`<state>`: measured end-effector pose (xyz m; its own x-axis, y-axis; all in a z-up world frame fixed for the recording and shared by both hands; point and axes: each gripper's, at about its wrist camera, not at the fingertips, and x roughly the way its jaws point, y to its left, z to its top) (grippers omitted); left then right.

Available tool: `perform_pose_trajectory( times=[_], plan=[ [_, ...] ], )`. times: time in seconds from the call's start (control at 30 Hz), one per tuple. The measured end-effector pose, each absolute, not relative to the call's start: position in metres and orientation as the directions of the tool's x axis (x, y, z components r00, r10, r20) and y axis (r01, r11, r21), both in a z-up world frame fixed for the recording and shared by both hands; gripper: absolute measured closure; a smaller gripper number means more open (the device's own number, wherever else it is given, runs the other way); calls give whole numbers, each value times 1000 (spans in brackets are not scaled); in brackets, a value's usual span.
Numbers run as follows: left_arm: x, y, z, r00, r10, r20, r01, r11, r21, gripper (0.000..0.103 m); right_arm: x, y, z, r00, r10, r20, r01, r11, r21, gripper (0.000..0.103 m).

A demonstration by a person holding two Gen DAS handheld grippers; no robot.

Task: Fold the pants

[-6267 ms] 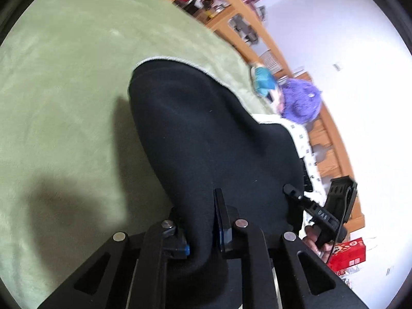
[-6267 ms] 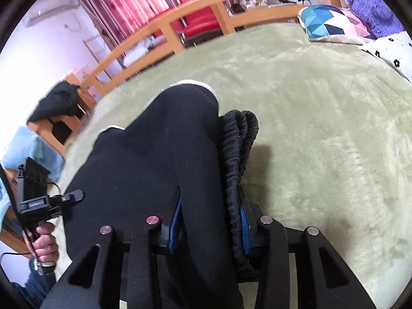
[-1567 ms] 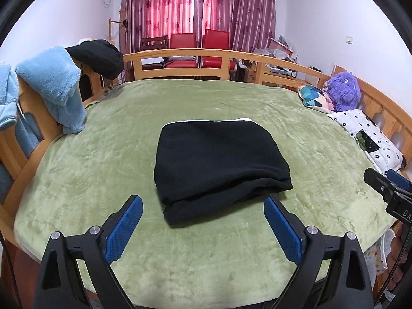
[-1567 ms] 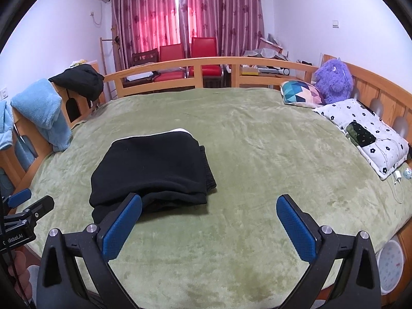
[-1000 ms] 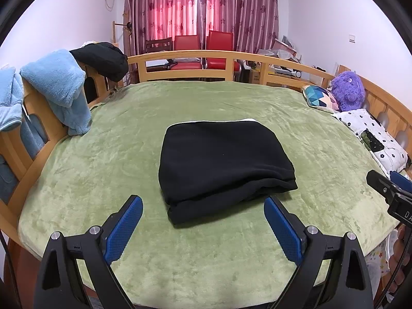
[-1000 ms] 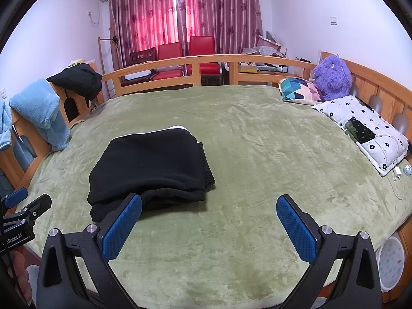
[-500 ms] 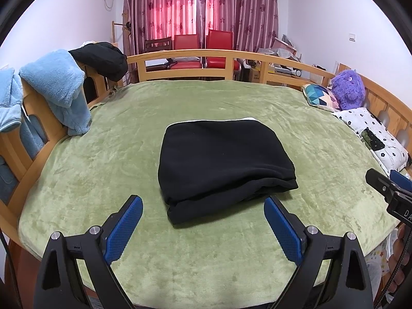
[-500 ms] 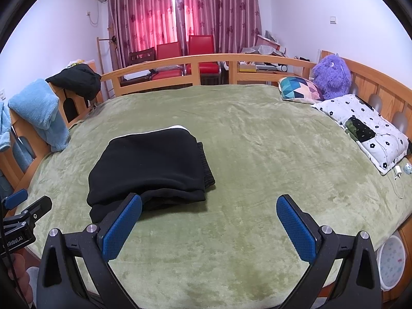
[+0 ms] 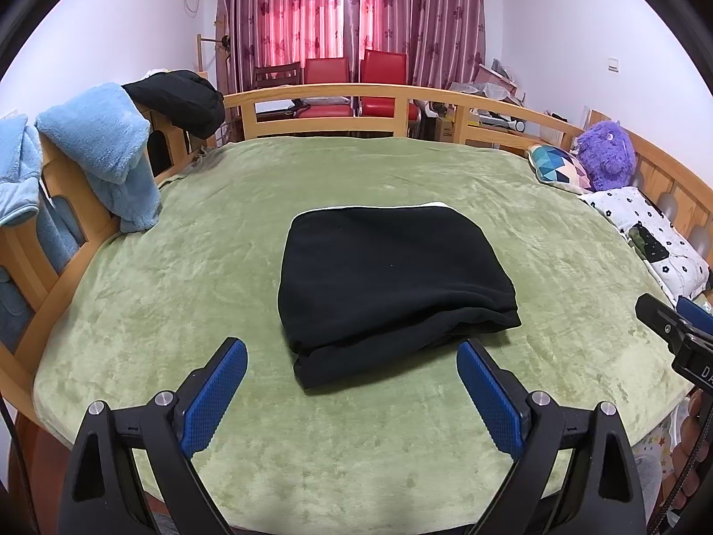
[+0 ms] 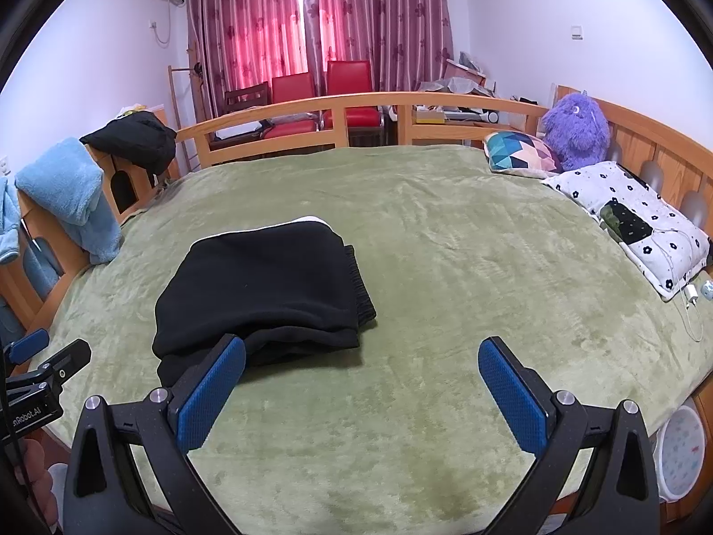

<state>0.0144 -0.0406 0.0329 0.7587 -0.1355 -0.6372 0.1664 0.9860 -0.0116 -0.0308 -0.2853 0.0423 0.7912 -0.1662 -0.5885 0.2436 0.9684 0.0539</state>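
Observation:
The black pants [image 9: 387,281] lie folded into a compact rectangle on the green blanket [image 9: 187,294] in the middle of the bed. They also show in the right wrist view [image 10: 263,294], left of centre. My left gripper [image 9: 352,383] is open and empty, held back from the near edge of the pants. My right gripper [image 10: 361,392] is open and empty, to the right of the pants' near corner. Each gripper shows at the edge of the other's view.
A wooden rail [image 9: 338,93] rings the bed. Blue towels [image 9: 102,147] and a black garment [image 9: 178,98] hang on the left rail. A patterned cushion [image 10: 521,151], a purple plush toy [image 10: 575,129] and a white pillow [image 10: 633,223] lie at the right.
Since 6.3 s ago both grippers have let go of the pants and drawn back, and the pants now lie folded. Over the last second there is almost no movement.

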Motion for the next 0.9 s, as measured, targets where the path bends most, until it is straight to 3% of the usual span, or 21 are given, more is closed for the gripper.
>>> perform_pose_trajectory(
  times=[0.9],
  plan=[
    [13, -39, 31, 761, -132, -636, 155, 988, -21, 7, -31, -282, 37, 793, -163, -588, 241, 969, 56, 0]
  ],
)
